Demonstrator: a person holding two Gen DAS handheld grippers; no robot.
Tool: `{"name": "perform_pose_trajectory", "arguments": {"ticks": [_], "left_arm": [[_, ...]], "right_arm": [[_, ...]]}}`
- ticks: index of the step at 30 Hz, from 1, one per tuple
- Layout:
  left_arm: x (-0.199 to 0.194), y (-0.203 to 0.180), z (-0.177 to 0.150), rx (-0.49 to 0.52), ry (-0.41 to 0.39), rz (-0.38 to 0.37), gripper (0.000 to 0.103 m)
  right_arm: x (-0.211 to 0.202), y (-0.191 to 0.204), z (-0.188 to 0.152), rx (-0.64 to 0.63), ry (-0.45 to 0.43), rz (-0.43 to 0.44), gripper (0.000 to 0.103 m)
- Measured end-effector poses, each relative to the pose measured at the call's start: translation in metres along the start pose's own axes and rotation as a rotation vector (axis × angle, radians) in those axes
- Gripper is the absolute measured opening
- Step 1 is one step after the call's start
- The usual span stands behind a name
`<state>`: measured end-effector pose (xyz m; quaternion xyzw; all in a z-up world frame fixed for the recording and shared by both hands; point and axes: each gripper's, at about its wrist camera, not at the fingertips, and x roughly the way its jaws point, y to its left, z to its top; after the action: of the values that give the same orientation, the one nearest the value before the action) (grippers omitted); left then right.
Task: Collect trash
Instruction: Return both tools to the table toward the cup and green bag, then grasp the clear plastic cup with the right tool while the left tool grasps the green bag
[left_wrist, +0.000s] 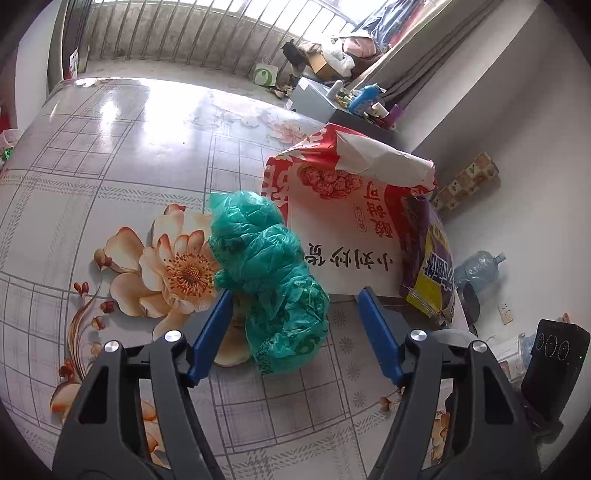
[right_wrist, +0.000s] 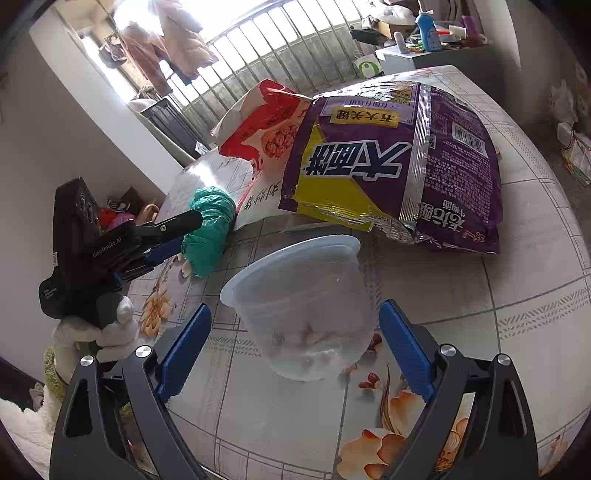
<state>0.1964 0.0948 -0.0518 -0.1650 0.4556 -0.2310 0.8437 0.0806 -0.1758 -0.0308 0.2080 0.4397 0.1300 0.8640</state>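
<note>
A crumpled green plastic bag (left_wrist: 269, 280) lies on the flowered table (left_wrist: 110, 155). My left gripper (left_wrist: 295, 295) is open, its fingers on either side of the bag's near end. Behind the bag lies a red and white paper bag (left_wrist: 343, 221), with a purple and yellow snack bag (left_wrist: 428, 266) to its right. In the right wrist view a clear plastic tub (right_wrist: 306, 306) stands upright on the table, and my right gripper (right_wrist: 295, 317) is open around it. The left gripper (right_wrist: 184, 229) also shows there at the green bag (right_wrist: 210, 229), with the purple snack bag (right_wrist: 406, 158) beyond.
The table edge runs close on the right in the left wrist view, with a water jug (left_wrist: 480, 266) and clutter on the floor below. A balcony railing (left_wrist: 184, 33) and a cluttered side cabinet (left_wrist: 354, 107) stand at the back.
</note>
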Motion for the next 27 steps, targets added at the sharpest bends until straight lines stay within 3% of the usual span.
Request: {"name": "perform_pose_trajectory", "arguments": {"ticks": [3, 7, 10, 14, 21, 23, 25, 27], "left_arm": [[0.008, 0.006, -0.003, -0.039, 0.030, -0.006, 0.043], [0.002, 0.007, -0.008, -0.021, 0.025, -0.014, 0.032], [-0.008, 0.003, -0.014, 0.001, 0.041, -0.010, 0.030], [-0.026, -0.002, -0.029, 0.041, 0.081, -0.018, 0.030], [-0.048, -0.014, -0.076, 0.079, 0.219, -0.079, 0.031], [-0.051, -0.017, -0.083, 0.076, 0.223, -0.074, 0.035], [-0.052, -0.019, -0.086, 0.063, 0.216, -0.082, 0.049], [-0.050, -0.021, -0.086, 0.053, 0.214, -0.089, 0.056]], "right_arm": [[0.008, 0.000, 0.002, 0.010, 0.024, 0.014, 0.084], [0.010, -0.002, 0.004, 0.027, 0.033, 0.029, 0.083], [0.012, -0.002, 0.006, 0.026, 0.037, 0.029, 0.083], [0.004, 0.001, 0.002, 0.001, 0.048, 0.029, 0.083], [-0.025, 0.002, -0.020, -0.054, 0.083, 0.028, 0.083], [-0.027, -0.001, -0.026, -0.046, 0.093, 0.023, 0.083], [-0.027, -0.005, -0.031, -0.032, 0.101, 0.011, 0.083], [-0.025, -0.009, -0.032, -0.011, 0.105, 0.018, 0.083]]}}
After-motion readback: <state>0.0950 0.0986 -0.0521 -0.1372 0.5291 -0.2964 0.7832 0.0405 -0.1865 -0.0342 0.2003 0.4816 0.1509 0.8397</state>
